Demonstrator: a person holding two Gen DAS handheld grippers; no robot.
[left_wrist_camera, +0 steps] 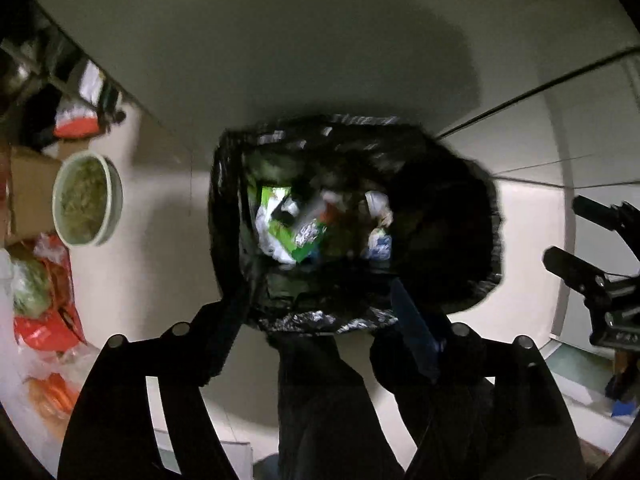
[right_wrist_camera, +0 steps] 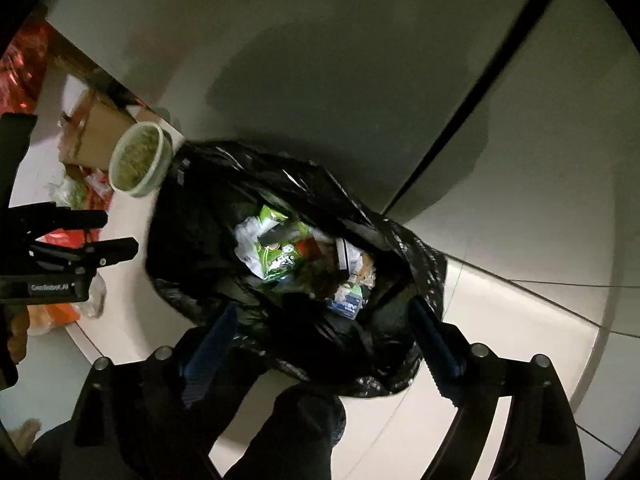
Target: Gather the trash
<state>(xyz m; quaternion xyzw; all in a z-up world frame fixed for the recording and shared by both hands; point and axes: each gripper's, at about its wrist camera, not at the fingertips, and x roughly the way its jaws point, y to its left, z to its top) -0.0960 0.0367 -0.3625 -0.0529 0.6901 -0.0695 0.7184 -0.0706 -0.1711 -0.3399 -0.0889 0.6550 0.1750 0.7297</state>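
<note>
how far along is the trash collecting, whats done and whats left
Done: the black trash bag on the floor already holds wrappers and paper, including a green packet.

In hand: nothing. The left gripper and right gripper both hang open over the bag's near rim, which lies between their fingers, pads not pressing it.

Left: the bag's mouth is open and untied. The green bowl of leftovers and the red bags sit beside it.

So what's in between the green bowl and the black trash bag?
Only bare pale floor separates the green bowl from the black trash bag in the left wrist view. In the right wrist view they nearly touch.
</note>
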